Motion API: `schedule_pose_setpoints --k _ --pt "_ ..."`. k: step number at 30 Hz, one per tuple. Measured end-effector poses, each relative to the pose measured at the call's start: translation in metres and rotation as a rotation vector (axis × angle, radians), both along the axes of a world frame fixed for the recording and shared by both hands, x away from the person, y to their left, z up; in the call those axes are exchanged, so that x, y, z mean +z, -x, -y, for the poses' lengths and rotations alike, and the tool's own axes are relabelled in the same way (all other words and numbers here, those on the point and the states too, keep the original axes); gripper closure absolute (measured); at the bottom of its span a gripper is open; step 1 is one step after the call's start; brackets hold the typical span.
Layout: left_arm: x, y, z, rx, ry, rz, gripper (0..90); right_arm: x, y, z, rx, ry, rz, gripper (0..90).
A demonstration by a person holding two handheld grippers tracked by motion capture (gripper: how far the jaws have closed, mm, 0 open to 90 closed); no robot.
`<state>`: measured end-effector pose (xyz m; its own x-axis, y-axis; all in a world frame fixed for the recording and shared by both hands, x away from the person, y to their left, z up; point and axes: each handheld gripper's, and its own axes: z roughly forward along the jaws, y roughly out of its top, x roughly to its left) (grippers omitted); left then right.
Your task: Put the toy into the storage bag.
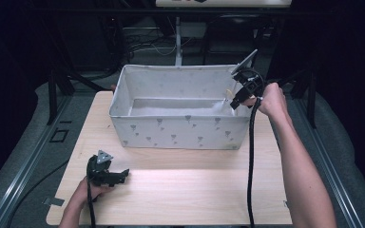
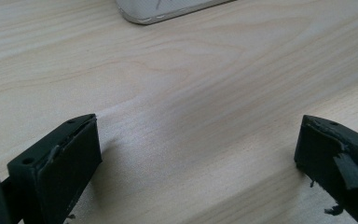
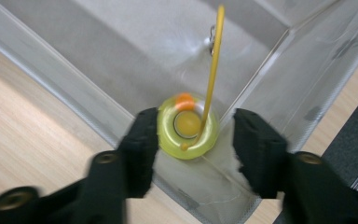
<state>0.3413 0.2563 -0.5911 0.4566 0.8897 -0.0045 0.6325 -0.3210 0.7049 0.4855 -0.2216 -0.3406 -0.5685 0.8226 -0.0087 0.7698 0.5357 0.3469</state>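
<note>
While right gripper (image 3: pixel 191 140) hangs parted over the bin (image 1: pixel 180 130) corner, yellow ring toy (image 3: pixel 186 126) between its fingers, ungrasped, let it fall clear; left gripper (image 2: pixel 196 158) parted, empty on table (image 2: pixel 191 84)

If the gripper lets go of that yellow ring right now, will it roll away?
Probably not far. The yellow ring is round, so it could roll a bit, but it sits in a corner of the bin, whose walls would likely stop it. It looks small and glossy, so probably light and maybe slippery.
</note>
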Motion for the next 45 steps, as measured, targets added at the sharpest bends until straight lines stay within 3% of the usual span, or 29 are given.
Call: schedule_pose_setpoints --k 1,2,5,7,8,16,34,45 --pt "0.0 0.0 0.0 0.0 0.0 0.0 0.3 0.0 0.0 0.0 0.0 0.0 0.0 47.0" --pt "0.0 0.0 0.0 0.0 0.0 0.0 0.3 0.006 0.003 -0.002 0.006 -0.011 0.018 39.4" --pt "0.0 0.0 0.0 0.0 0.0 0.0 0.3 0.014 0.009 -0.006 0.022 -0.023 0.036 28.6" --pt "0.0 0.0 0.0 0.0 0.0 0.0 0.3 0.015 0.011 -0.007 0.027 -0.024 0.041 26.1" --pt "0.0 0.0 0.0 0.0 0.0 0.0 0.3 0.02 0.015 -0.01 0.042 -0.031 0.053 20.0" --pt "0.0 0.0 0.0 -0.005 -0.004 0.001 0.3 0.032 0.033 -0.022 0.083 -0.047 0.108 1.6" --pt "-0.001 0.0 0.0 0.001 -0.002 0.009 0.3 0.034 0.084 -0.059 0.246 -0.07 0.158 0.0" --pt "-0.001 0.0 0.0 0.001 -0.005 0.011 0.3 0.009 0.118 -0.078 0.326 -0.064 0.148 0.0"
